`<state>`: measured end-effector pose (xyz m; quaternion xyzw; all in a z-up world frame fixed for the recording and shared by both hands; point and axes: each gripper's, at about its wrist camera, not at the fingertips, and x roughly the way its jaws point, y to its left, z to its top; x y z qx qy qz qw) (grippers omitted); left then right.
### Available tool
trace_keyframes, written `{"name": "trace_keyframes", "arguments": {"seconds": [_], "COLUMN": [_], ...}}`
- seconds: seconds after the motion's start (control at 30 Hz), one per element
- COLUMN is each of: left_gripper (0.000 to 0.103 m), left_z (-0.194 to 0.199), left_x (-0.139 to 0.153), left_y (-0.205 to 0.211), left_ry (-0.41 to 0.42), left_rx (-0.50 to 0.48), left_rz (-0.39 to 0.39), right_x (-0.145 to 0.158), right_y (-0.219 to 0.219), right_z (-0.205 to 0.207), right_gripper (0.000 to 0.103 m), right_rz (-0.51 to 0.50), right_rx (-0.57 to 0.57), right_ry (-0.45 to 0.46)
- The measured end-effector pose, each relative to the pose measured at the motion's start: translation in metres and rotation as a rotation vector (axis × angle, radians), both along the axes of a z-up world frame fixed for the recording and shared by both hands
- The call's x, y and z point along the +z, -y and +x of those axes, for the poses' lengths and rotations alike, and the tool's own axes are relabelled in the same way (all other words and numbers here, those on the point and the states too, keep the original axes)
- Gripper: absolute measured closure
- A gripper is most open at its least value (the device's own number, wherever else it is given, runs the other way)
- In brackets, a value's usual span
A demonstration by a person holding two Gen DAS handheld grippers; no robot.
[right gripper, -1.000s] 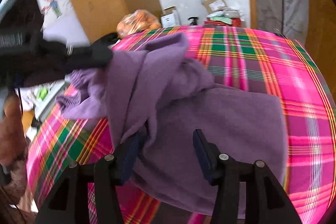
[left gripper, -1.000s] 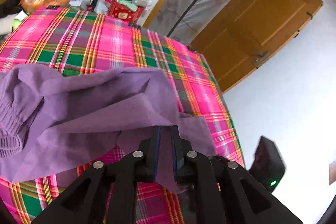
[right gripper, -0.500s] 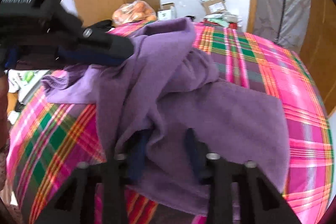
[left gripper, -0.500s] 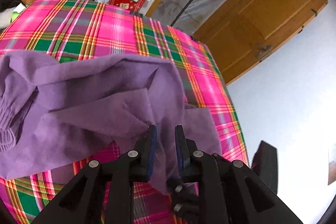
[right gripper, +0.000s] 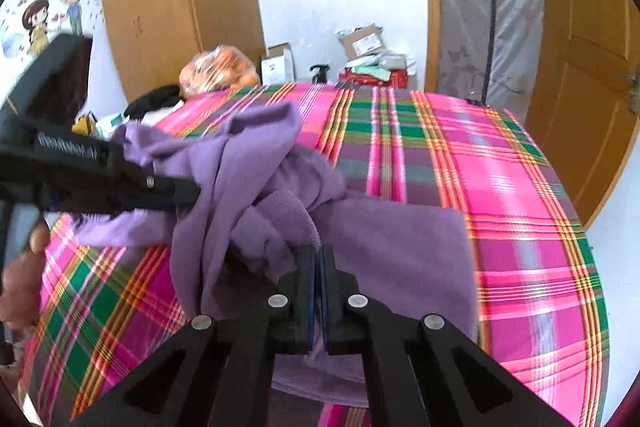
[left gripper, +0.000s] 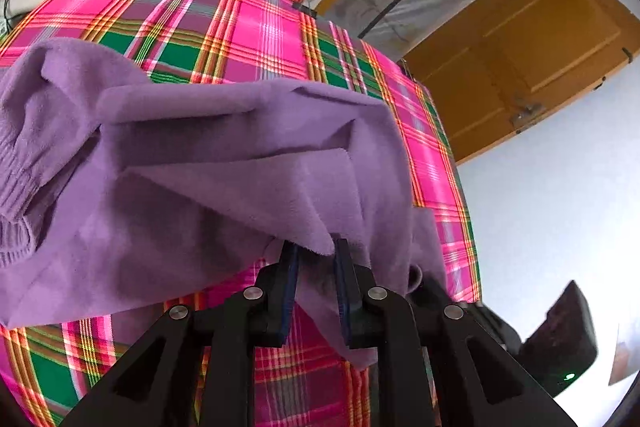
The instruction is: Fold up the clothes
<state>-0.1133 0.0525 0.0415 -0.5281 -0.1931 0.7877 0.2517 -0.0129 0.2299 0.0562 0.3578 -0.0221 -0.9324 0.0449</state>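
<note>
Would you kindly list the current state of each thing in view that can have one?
purple garment: crumpled, partly lifted off the plaid cloth, unfolded.
left gripper: fingers narrowly apart, garment fabric between them.
right gripper: shut on a fold of the purple garment.
plaid cloth: spread flat under the garment.
wooden door: standing open.
cardboard box: flaps open.

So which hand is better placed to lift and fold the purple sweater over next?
Probably the right: its claw is shut tight on the purple sweater. The left claw has cloth between its fingers but shows a gap.
</note>
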Motion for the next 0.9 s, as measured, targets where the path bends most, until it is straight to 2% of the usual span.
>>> {"name": "trace_keyframes", "arguments": {"seconds": [0.13,0.43,0.67,0.9], "left_gripper": [0.085,0.085,0.085,0.085], "left_z": [0.002,0.004,0.006,0.006], "left_x": [0.0,0.0,-0.002,-0.002], "left_y": [0.001,0.002,0.001,0.001], "left_ry": [0.001,0.004,0.007,0.006], "left_rx": [0.0,0.0,-0.001,0.004], "left_rz": [-0.001,-0.002,-0.002,-0.006], "right_x": [0.009,0.018,0.008,-0.006], "right_y": [-0.017,-0.073,-0.111,-0.137], "right_z": [0.0,0.016,0.027,0.032], "right_gripper": [0.101,0.101,0.101,0.1], "right_rz": [-0.021,-0.012,0.034,-0.021], "right_rx": [-0.051,-0.258,-0.398,-0.468], "right_ry": [-0.019,-0.054,-0.029,0.024]}}
